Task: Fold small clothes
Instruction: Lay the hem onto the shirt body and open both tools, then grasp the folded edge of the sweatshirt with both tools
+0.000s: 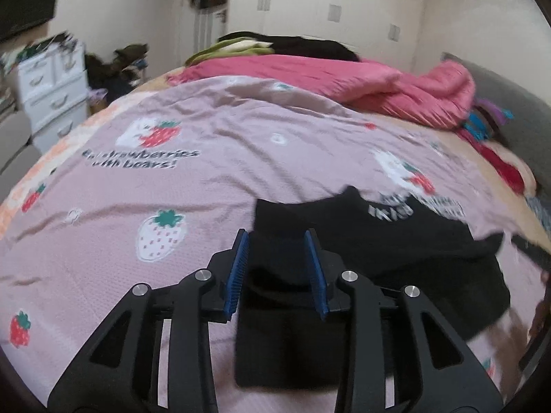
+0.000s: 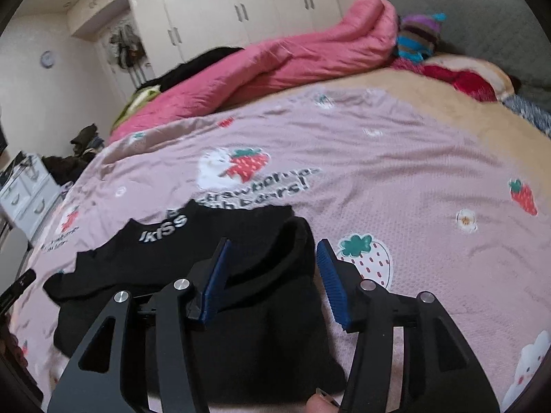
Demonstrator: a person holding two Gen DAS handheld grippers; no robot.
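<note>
A small black garment (image 1: 378,241) with white lettering (image 1: 389,211) lies on the pink strawberry bedsheet (image 1: 206,189). Its near part is folded over into a thicker layer. In the left wrist view my left gripper (image 1: 277,237) stands over the garment's left side, its blue pads apart, with black cloth lying loose between them. In the right wrist view the garment (image 2: 155,258) spreads out to the left. My right gripper (image 2: 273,244) is open over its right edge, the left pad above cloth and the right pad above the bare sheet (image 2: 378,189).
A rumpled pink quilt (image 1: 344,79) (image 2: 275,65) lies across the far side of the bed. Striped and red clothes (image 2: 420,41) are piled by the grey headboard (image 2: 482,27). White drawers (image 1: 51,86) stand left of the bed and white wardrobes (image 2: 241,7) behind it.
</note>
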